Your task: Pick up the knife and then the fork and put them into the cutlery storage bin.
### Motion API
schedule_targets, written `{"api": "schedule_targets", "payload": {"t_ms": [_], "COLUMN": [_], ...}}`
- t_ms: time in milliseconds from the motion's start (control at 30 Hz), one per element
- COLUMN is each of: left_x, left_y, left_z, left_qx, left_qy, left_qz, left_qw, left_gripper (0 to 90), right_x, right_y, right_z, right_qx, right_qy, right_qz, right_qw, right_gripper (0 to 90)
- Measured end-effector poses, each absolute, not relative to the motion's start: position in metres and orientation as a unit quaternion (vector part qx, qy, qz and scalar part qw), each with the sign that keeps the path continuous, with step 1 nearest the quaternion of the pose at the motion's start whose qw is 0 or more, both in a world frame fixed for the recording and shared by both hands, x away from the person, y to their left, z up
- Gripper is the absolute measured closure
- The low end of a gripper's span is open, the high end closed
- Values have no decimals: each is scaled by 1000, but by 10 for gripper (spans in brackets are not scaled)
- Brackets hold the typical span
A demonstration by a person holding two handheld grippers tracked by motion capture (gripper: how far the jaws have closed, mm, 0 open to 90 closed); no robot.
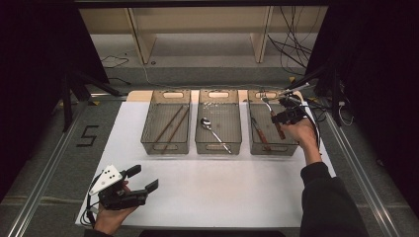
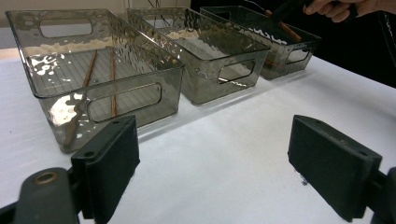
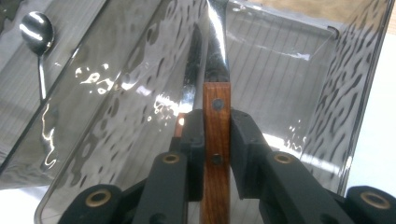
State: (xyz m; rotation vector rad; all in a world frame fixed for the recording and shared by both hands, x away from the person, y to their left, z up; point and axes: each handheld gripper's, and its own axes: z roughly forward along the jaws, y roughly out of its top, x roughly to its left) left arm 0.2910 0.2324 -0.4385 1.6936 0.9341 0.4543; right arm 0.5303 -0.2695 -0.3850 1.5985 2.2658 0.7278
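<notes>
- Three clear plastic bins stand in a row along the far edge of the white bench top.
- The left bin (image 1: 166, 129) holds two brown chopsticks (image 1: 171, 124) lying lengthwise.
- The middle bin (image 1: 218, 127) holds a metal spoon (image 1: 214, 132), its bowl toward the far end.
- The right bin (image 1: 271, 129) holds a second wood-handled knife (image 1: 260, 132) lying on its floor.
- The right gripper (image 1: 277, 116) hangs over the right bin, its jaws closed on the wooden handle of a knife (image 3: 216, 112); in the right gripper view the blade points ahead into the bin, and the handle's two rivets show between the pads.
- The right hand (image 1: 299, 132) reaches in from the right edge of the bench, the dark sleeve behind it.
- The left gripper (image 1: 144, 178) rests low near the bench's near left corner, held in the left hand (image 1: 114, 212), its jaws spread wide with nothing between them, pointing toward the bins.
</notes>
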Motion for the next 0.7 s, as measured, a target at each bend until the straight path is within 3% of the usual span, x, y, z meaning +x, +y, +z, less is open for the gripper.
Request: {"api": "schedule_targets", "payload": {"t_ms": [700], "left_x": [291], "left_y": [232], "left_z": [-438], "left_qx": [713], "left_qy": [394], "left_qz": [192], "left_qw": [547], "left_gripper": [160], "right_x": [534], "right_y": [-263], "right_z": [-399], "right_qx": [560], "right_qy": [786], "right_qz": [225], "right_qw": [132], "right_gripper": [772]}}
